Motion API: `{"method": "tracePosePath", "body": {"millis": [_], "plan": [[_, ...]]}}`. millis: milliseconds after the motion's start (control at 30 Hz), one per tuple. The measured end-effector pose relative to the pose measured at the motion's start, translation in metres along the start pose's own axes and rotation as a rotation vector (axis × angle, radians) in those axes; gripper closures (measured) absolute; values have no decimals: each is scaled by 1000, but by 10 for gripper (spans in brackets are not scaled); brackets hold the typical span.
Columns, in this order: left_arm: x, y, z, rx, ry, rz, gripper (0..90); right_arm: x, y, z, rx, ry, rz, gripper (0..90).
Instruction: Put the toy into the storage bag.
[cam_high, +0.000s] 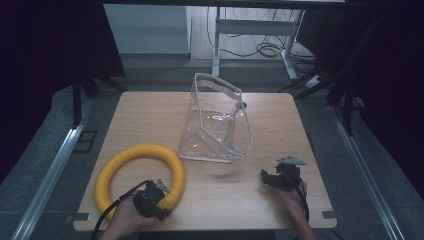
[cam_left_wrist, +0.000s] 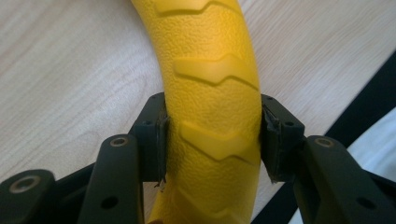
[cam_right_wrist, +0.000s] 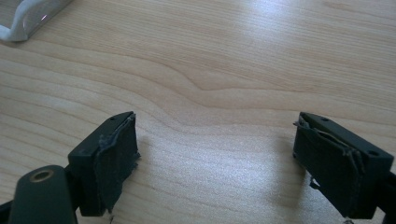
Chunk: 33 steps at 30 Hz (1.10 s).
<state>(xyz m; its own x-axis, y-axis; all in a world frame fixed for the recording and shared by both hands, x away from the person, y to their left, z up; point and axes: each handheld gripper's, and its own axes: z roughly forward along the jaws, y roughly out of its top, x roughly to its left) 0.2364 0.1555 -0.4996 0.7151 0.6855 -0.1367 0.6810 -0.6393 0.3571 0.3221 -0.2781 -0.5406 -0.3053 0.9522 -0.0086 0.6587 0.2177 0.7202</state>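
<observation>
One wooden table (cam_high: 150, 115) carries two things: one yellow foam ring (cam_high: 120, 162) and one clear plastic zip pouch (cam_high: 216, 120). Two grippers work above it, one in each of the person's hands.

In the high view the yellow ring lies flat at about 8 o'clock on the tabletop, near the front-left corner. Its surface is pebbled with raised chevron ridges, which the left gripper view shows close up (cam_left_wrist: 212, 84). The left gripper (cam_high: 159, 192) sits at the ring's 5 o'clock arc, with the left hand (cam_high: 125, 217) behind it at the table's front edge. Its jaws are closed onto the ring's tube, one pad (cam_left_wrist: 161, 147) pressed against each flank, the tube filling the gap between them.

The clear pouch stands upright near the table's centre, slightly toward 12 o'clock, with a white-trimmed rim and its mouth gaping at the top. Its near-left base corner lies just beside the ring's 1 o'clock arc; whether the two touch cannot be told. A white-edged corner of the pouch (cam_right_wrist: 28, 18) appears at 11 o'clock in the right gripper view.

The right gripper (cam_high: 272, 177) hovers at about 4 o'clock on the table, well apart from both the pouch and the ring, held by the right hand (cam_high: 292, 197). Its jaws stand wide apart with nothing between them, the two frayed black pads (cam_right_wrist: 114, 158) framing bare wood grain.
</observation>
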Motion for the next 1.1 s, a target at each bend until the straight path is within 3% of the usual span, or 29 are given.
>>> {"method": "tracePosePath", "body": {"millis": [100, 167, 333, 367, 400, 467, 567, 600, 667, 967, 1100], "plan": [[6, -1, -15, -75, -41, -27, 504, 0, 0, 0, 1, -1, -1, 140], [12, -2, -31, -152, -89, -58, 504, 0, 0, 0, 2, -1, 1, 140], [25, -4, -55, -260, -155, -100, 505, 0, 0, 0, 2, 0, 4, 140], [25, -4, -55, -260, -155, -100, 505, 0, 0, 0, 2, 0, 4, 140], [31, -5, -63, -309, -180, -126, 505, 0, 0, 0, 1, -3, 6, 143], [34, -5, -66, -333, -192, -139, 506, 0, 0, 0, 0, -4, 6, 144], [47, -5, -81, -418, -235, -186, 505, 0, 0, 0, -1, -4, 6, 145], [47, -5, -81, -418, -235, -186, 505, 0, 0, 0, -1, -4, 6, 144], [55, -7, -89, -477, -249, -214, 505, 0, 0, 0, -1, -4, 6, 145], [66, -9, -100, -590, -272, -260, 505, 0, 1, 0, -1, -6, 9, 146], [72, -10, -109, -667, -284, -282, 506, 0, 1, 1, -1, -8, 11, 146]]}}
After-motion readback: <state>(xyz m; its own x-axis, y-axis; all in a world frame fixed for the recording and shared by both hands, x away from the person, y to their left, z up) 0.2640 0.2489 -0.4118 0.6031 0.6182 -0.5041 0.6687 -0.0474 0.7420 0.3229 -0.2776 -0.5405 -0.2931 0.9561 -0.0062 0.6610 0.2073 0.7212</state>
